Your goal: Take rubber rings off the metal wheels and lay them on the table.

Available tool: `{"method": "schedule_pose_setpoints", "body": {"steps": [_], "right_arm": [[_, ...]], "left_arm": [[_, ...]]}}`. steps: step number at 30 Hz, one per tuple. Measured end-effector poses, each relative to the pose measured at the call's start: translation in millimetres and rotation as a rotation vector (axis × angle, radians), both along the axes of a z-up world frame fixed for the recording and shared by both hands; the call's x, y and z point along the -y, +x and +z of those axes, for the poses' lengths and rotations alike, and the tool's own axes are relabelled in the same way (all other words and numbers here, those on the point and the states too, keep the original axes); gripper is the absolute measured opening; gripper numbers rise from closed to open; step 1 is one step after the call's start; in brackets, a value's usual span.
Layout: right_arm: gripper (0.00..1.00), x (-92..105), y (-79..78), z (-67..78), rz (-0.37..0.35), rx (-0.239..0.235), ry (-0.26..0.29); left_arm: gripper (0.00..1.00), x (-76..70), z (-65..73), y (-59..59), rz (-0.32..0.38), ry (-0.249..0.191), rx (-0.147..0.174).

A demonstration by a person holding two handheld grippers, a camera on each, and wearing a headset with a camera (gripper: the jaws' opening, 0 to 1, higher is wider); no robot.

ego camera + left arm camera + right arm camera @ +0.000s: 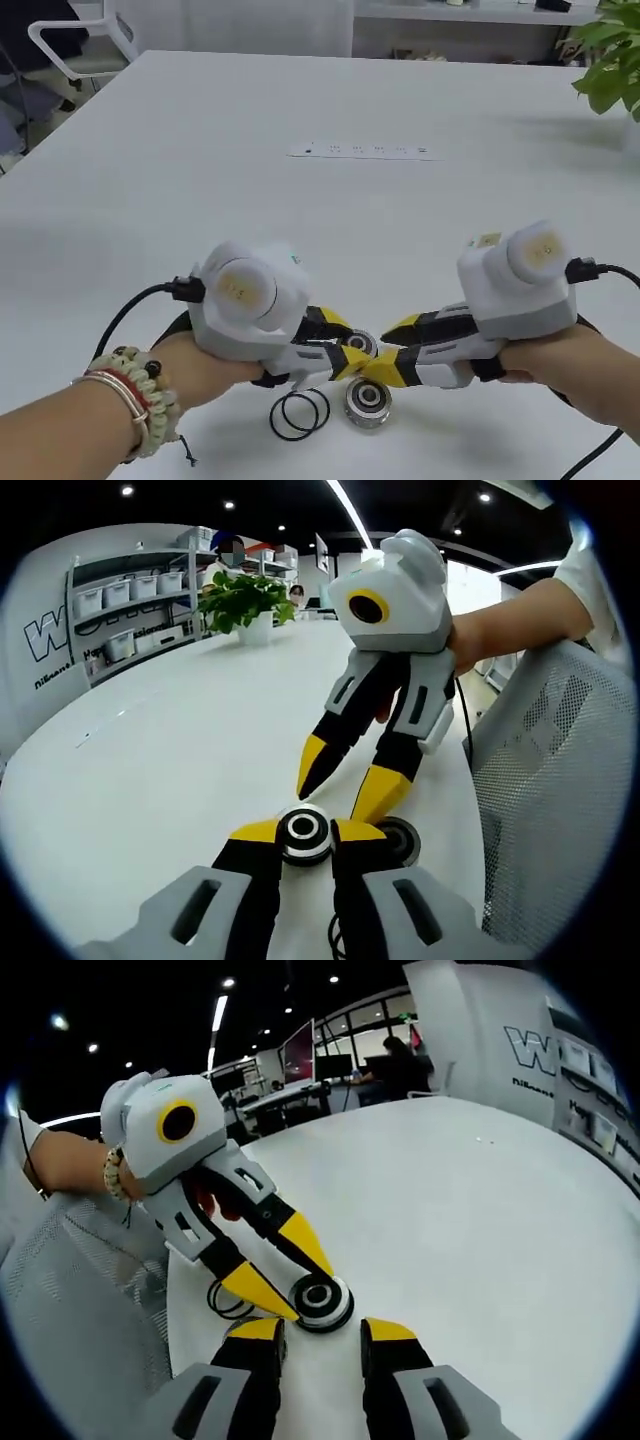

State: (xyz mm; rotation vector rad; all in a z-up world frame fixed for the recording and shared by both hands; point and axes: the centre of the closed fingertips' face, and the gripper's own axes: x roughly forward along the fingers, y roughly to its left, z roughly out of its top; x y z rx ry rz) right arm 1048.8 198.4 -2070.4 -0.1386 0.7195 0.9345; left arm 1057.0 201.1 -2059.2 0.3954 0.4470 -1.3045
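Firmly, the left gripper (305,836) clamps the metal wheel (303,829); the open-jawed right gripper (323,1330) should catch only its rubber ring

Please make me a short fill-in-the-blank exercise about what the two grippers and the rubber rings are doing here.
The left gripper is shut on a metal ____.
The jaws of the right gripper stand ____.
____ black rubber rings lie on the table.
Missing words: wheel; open; two.
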Motion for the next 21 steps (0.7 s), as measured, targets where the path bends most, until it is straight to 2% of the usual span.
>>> {"method": "schedule_pose_setpoints", "body": {"steps": [2, 4, 5, 9, 12, 13, 21], "right_arm": [[0.26, 1.6, 0.4, -2.0, -0.003, -0.001, -0.009], [0.25, 2.0, 0.6, -3.5, -0.005, 0.000, -0.009], [0.25, 1.7, 0.5, -3.7, -0.006, -0.002, -0.006], [0.23, -1.3, 0.1, -3.4, 0.002, 0.006, -0.005], [0.21, -2.6, 0.0, -3.6, 0.009, 0.013, -0.010], [0.21, -2.5, -0.2, -3.5, 0.009, 0.015, -0.012], [0.17, -2.2, -1.4, -5.2, 0.023, 0.022, -0.025]], "left_arm": [[0.14, 0.2, -0.1, 3.3, 0.015, 0.001, 0.018], [0.11, -1.1, -1.9, 6.1, 0.035, 0.010, 0.014], [0.11, 1.1, 1.9, 5.6, 0.012, -0.005, 0.033], [0.08, -0.7, 2.5, 1.3, 0.005, 0.005, 0.033], [0.08, -1.1, 1.8, 2.3, 0.011, 0.002, 0.028], [0.08, -1.1, 1.1, 2.7, 0.015, 0.000, 0.021], [0.08, -1.0, 0.0, 2.4, 0.015, -0.024, 0.023]]}}
